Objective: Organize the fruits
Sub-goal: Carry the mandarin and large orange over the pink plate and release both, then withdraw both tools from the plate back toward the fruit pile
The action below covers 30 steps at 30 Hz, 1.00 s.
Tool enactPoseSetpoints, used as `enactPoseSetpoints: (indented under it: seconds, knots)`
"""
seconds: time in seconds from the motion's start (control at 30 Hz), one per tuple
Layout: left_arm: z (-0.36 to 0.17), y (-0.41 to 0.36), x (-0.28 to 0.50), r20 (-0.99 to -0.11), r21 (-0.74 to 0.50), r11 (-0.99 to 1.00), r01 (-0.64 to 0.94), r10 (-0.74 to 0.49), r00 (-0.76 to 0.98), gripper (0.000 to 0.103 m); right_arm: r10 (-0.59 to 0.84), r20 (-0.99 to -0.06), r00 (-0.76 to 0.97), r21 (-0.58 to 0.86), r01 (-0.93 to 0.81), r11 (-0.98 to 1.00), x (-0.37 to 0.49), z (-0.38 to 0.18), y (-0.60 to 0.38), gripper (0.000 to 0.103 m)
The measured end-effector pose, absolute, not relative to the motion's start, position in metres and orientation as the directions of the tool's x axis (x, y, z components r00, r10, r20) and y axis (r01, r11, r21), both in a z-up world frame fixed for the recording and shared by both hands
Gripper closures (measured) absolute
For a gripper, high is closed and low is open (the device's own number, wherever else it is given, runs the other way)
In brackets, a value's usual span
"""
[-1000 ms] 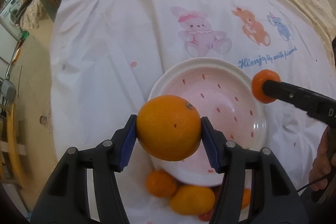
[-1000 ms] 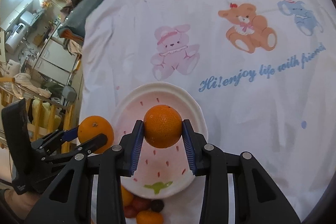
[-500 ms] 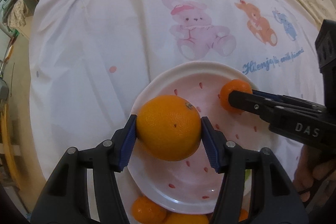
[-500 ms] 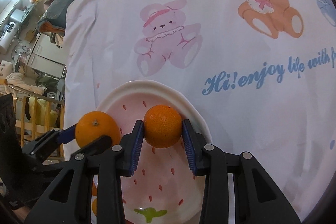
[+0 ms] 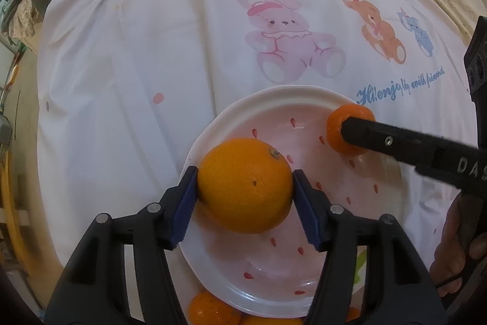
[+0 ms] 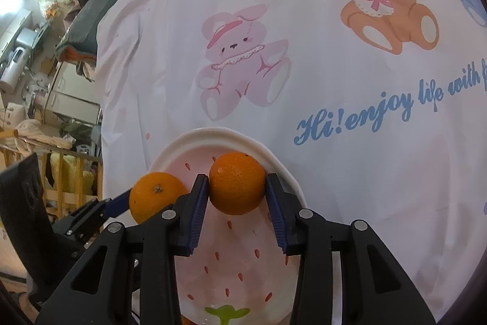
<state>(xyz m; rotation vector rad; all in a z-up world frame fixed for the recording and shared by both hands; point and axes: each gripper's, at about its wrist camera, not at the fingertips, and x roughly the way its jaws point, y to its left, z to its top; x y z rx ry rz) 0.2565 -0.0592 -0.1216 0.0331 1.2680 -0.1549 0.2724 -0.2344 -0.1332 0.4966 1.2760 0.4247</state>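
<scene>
- White cartoon-print cloth [image 5: 182, 51], with a pink rabbit and blue lettering, covers the tabletop; cluttered shelves and furniture fill the room behind.
- Left gripper [image 5: 245, 197] has its jaws clamped on a large round orange [image 5: 245, 185], held over the white strawberry-patterned plate [image 5: 274, 273], probably to set it down.
- Right gripper [image 6: 237, 200] squeezes a smaller orange mandarin [image 6: 237, 183] above the plate's far rim.
- More orange fruits [image 5: 210, 309] lie beside the plate.

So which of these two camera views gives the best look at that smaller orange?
The right wrist view. The smaller orange sits centred and whole there, clamped in the right gripper above the strawberry plate. In the left wrist view it appears small near the plate's far rim, half hidden behind a black gripper finger.
</scene>
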Motion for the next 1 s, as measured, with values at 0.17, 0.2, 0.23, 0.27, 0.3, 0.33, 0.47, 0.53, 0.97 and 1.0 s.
enactPoseSetpoints:
  seconds: [0.17, 0.2, 0.23, 0.27, 0.3, 0.33, 0.47, 0.53, 0.97, 1.0]
  knots:
    - [-0.122, -0.06, 0.256, -0.956, -0.052, 0.988, 0.147, -0.092, 0.278, 0.031, 0.58, -0.768, 0.272, 0.594, -0.035, 0.803, 0.271, -0.122, -0.24, 0.041]
    - [-0.12, -0.059, 0.255, -0.954, -0.06, 0.988, 0.143, -0.099, 0.283, 0.021, 0.58, -0.765, 0.279, 0.595, -0.037, 0.803, 0.271, -0.119, -0.242, 0.04]
    - [-0.119, -0.058, 0.255, -0.954, -0.064, 0.988, 0.142, -0.102, 0.283, 0.012, 0.581, -0.763, 0.284, 0.598, -0.034, 0.801, 0.271, -0.118, -0.243, 0.039]
    - [-0.119, -0.058, 0.255, -0.954, -0.074, 0.987, 0.145, -0.113, 0.278, 0.01, 0.581, -0.761, 0.29, 0.6, -0.03, 0.8, 0.271, -0.116, -0.245, 0.038]
    - [-0.117, -0.058, 0.255, -0.952, -0.09, 0.985, 0.148, -0.128, 0.277, 0.01, 0.575, -0.763, 0.293, 0.595, -0.029, 0.803, 0.272, -0.114, -0.245, 0.037]
    - [-0.116, -0.058, 0.254, -0.952, -0.088, 0.985, 0.145, -0.127, 0.28, 0.01, 0.572, -0.765, 0.297, 0.591, -0.033, 0.806, 0.272, -0.111, -0.246, 0.033]
    - [-0.11, -0.059, 0.25, -0.948, -0.079, 0.987, 0.143, -0.118, 0.294, 0.01, 0.548, -0.772, 0.323, 0.562, -0.056, 0.825, 0.269, -0.1, -0.245, 0.014]
    - [-0.105, -0.059, 0.247, -0.944, -0.078, 0.987, 0.143, -0.119, 0.307, 0.01, 0.534, -0.776, 0.335, 0.546, -0.066, 0.835, 0.266, -0.095, -0.246, 0.013]
    - [-0.067, -0.045, 0.215, -0.917, -0.077, 0.993, 0.092, -0.107, 0.385, 0.01, 0.46, -0.789, 0.408, 0.465, -0.094, 0.88, 0.224, -0.058, -0.251, 0.013]
    - [-0.064, -0.041, 0.21, -0.914, -0.078, 0.994, 0.081, -0.104, 0.393, 0.01, 0.458, -0.786, 0.416, 0.465, -0.091, 0.881, 0.219, -0.055, -0.252, 0.013]
